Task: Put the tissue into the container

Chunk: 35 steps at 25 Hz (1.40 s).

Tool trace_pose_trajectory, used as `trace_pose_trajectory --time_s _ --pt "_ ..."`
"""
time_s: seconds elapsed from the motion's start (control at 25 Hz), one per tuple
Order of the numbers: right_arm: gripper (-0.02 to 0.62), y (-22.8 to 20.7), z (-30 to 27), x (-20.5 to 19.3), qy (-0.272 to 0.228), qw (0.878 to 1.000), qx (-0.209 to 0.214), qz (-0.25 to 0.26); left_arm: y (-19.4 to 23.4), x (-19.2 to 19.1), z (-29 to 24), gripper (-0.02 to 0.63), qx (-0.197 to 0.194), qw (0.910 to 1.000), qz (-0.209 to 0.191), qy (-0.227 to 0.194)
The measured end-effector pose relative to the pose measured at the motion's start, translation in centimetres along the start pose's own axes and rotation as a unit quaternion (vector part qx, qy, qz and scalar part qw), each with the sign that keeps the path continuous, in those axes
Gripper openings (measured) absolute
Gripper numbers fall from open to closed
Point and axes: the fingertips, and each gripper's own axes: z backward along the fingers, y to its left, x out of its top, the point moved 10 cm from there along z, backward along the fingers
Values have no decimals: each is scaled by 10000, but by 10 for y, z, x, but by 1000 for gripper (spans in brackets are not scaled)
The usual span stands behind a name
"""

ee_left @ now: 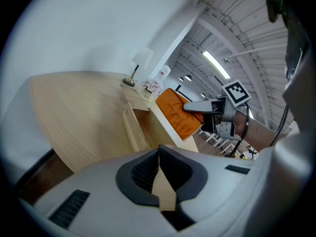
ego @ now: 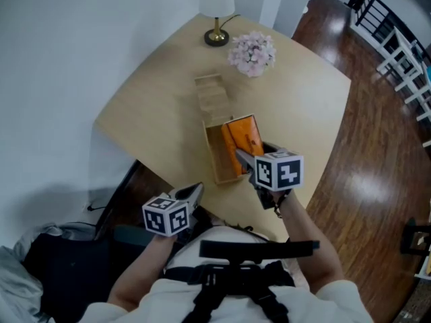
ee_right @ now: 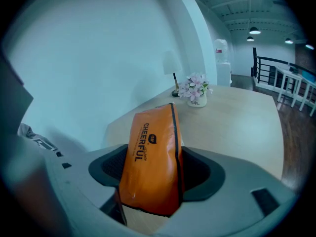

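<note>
Right gripper view shows your right tongs [ego: 240, 155] clamped on the tissue pack [ee_right: 149, 157], a glossy orange soft packet with dark print. It hangs over one long side of the open wooden container [ego: 211, 150] on the desk [ego: 155, 106]. Your left tongs [ee_left: 159, 151] are closed, empty.

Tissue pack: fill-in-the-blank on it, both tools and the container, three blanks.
The right tool is shut on an ____ tissue pack.
The left tool has its jaws together and holds ____.
The open container on the table is made of pale ____.
Missing: orange; nothing; wood.
</note>
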Motion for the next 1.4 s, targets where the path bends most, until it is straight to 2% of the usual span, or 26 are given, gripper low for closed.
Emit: trace_pose_trajectory --time_s 0.56,1.12,1.4 --pt "330 18 -57 -7 485 9988 -66 -79 24 -4 14 -5 175 9995 265 -80" --pt "319 28 -83 -2 486 9979 -433 59 22 -5 11 -5 153 9994 301 -47" --pt "316 30 -85 -4 464 9976 -424 -285 22 -8 11 -5 138 9994 323 -5"
